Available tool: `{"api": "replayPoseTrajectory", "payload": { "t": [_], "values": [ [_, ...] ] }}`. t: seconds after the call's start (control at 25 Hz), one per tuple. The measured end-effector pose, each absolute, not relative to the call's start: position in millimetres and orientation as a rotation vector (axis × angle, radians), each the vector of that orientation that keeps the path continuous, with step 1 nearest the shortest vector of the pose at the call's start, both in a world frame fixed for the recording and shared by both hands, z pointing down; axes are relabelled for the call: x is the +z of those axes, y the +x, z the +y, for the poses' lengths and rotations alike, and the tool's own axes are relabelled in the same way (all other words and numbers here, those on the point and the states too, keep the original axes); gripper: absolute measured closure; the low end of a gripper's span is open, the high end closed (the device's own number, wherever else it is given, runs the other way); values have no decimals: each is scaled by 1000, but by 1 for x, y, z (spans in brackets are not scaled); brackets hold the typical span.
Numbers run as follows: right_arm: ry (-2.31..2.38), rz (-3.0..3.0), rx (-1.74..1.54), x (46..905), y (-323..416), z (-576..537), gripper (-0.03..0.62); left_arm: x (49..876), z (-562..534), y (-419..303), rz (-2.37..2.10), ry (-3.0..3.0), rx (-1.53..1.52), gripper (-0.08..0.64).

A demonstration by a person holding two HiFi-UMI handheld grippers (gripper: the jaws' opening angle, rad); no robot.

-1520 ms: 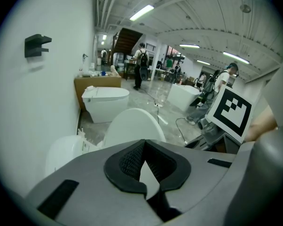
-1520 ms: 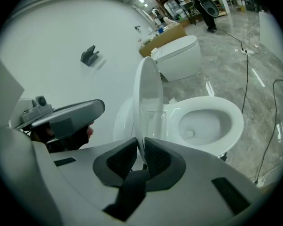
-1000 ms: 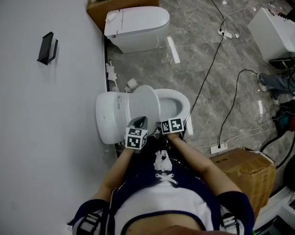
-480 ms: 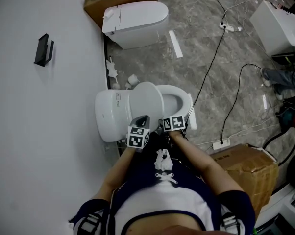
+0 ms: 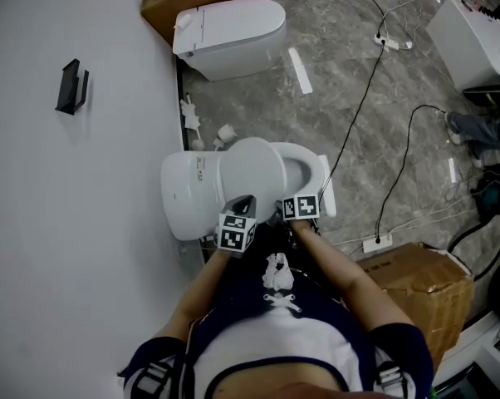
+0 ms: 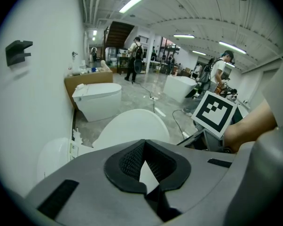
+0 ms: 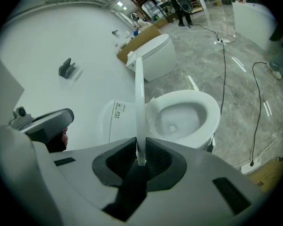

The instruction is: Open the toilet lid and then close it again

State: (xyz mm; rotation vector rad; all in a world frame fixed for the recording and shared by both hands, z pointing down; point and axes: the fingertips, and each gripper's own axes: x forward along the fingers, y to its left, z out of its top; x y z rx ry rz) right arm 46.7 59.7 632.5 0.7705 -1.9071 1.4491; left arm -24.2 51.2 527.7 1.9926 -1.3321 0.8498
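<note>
Right gripper (image 7: 140, 164) clamps the half-raised toilet lid (image 7: 139, 102) by its edge; left gripper (image 6: 148, 185) closed, empty; tank label (image 7: 119, 110) unreadable.

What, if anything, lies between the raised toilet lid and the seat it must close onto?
Nothing visible does. The right gripper pinches the edge of the lid, which stands partly raised, and the part of the seat that shows beside it is bare.
</note>
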Motion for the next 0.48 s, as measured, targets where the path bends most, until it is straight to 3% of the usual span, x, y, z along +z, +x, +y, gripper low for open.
{"api": "replayPoseTrajectory", "payload": {
  "t": [0.48],
  "values": [
    [851, -1869, 1484, 650, 68, 51, 545, 542, 52, -14, -1276, 1981, 857, 552]
  ]
}}
